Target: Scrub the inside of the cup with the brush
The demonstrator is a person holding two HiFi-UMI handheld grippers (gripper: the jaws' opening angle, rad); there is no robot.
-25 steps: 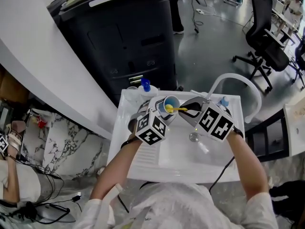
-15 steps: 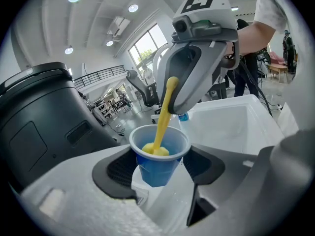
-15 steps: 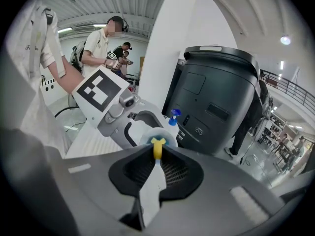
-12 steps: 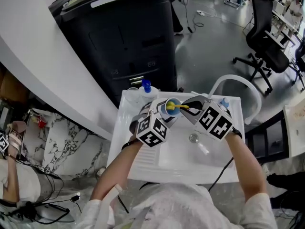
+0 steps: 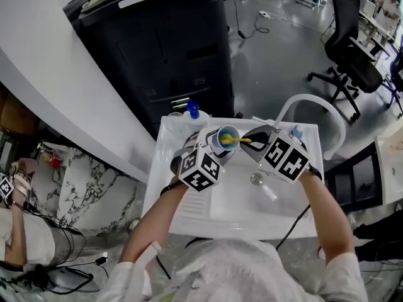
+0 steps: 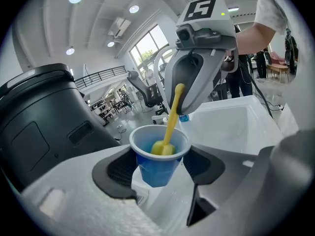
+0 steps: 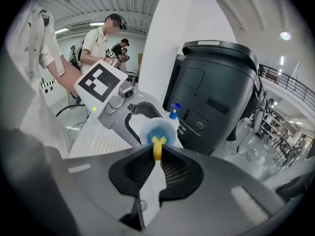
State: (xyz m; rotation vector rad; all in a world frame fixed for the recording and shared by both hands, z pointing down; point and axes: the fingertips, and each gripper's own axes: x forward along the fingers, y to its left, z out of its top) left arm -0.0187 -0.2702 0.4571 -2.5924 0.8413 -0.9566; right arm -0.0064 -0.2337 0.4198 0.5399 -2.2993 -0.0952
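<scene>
so right now the blue cup is up in the air over the back left part of the white sink, clamped by its sides between the pads of the left gripper, with its mouth tipped toward the right gripper. that one has its jaws closed tight on the thin yellow handle of the brush. the yellow head is down inside the cup, below the rim, though i can't tell if it actually reaches the bottom. my take on doing this bit well: the left side's only job is to be a vice, so hold the cup dead steady and don't squeeze harder. it looks like a thin disposable type cup and i'd guess it buckles easily. all the motion should come from the right wrist: small circles that drag the head round the whole inner wall, then a few pokes down to the base. line the handle up roughly with the cup's axis so it doesn't lever on the rim and pop the cup out of the pads. the grip on the handle looks to be out near the end away from the head, so it'll probably flex and twist a bit, so go gentle on pressure. doing it over the basin is smart too, since drips land there and not by the spray bottle at the back edge.
</scene>
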